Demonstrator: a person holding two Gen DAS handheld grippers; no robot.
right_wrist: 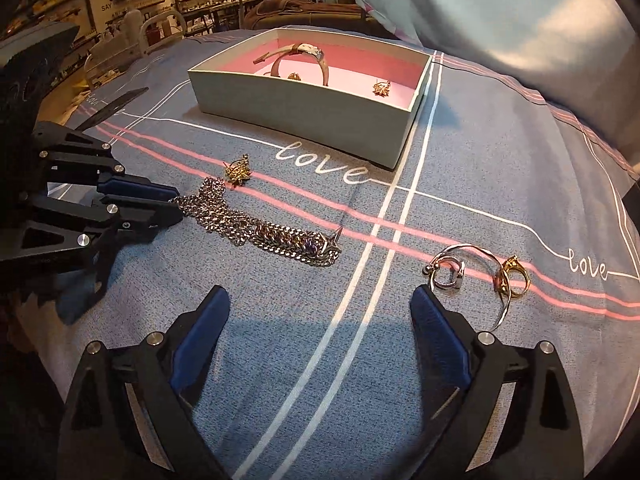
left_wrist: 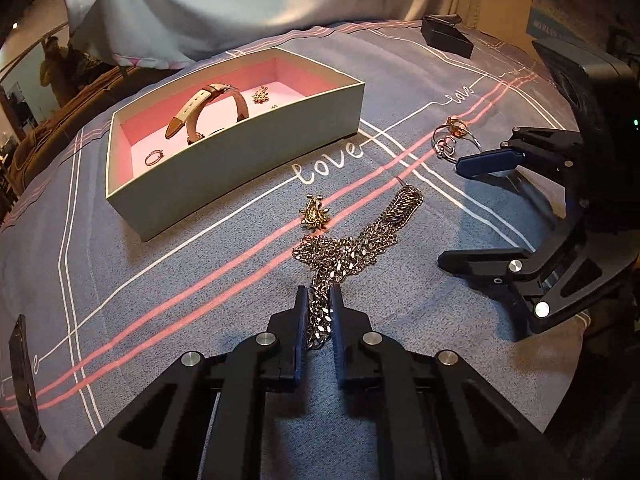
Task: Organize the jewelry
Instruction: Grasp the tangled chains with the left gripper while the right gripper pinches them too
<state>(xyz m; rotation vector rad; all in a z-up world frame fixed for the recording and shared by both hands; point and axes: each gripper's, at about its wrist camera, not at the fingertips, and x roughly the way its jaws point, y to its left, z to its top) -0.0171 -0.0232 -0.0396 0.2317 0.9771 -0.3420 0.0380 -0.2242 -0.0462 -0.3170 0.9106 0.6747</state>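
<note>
My left gripper point(left_wrist: 319, 296) is shut on one end of a silver chain necklace point(left_wrist: 352, 240), which lies bunched on the blue cloth; the chain also shows in the right wrist view point(right_wrist: 260, 232). A gold star earring point(left_wrist: 315, 214) lies just beyond the chain. A pale box point(left_wrist: 248, 156) with a pink lining holds a beige watch point(left_wrist: 216, 108), a ring point(left_wrist: 153, 157) and a gold earring point(left_wrist: 260, 95). My right gripper point(right_wrist: 320, 308) is open and empty above the cloth. Silver and gold rings point(right_wrist: 476, 272) lie just right of its right finger.
The blue cloth point(right_wrist: 500, 184) with white and pink lines and "love" lettering covers the surface. A small black box point(left_wrist: 446, 36) sits at the far edge. A dark flat object point(left_wrist: 26, 380) lies at the left. Fabric hangs behind the pale box.
</note>
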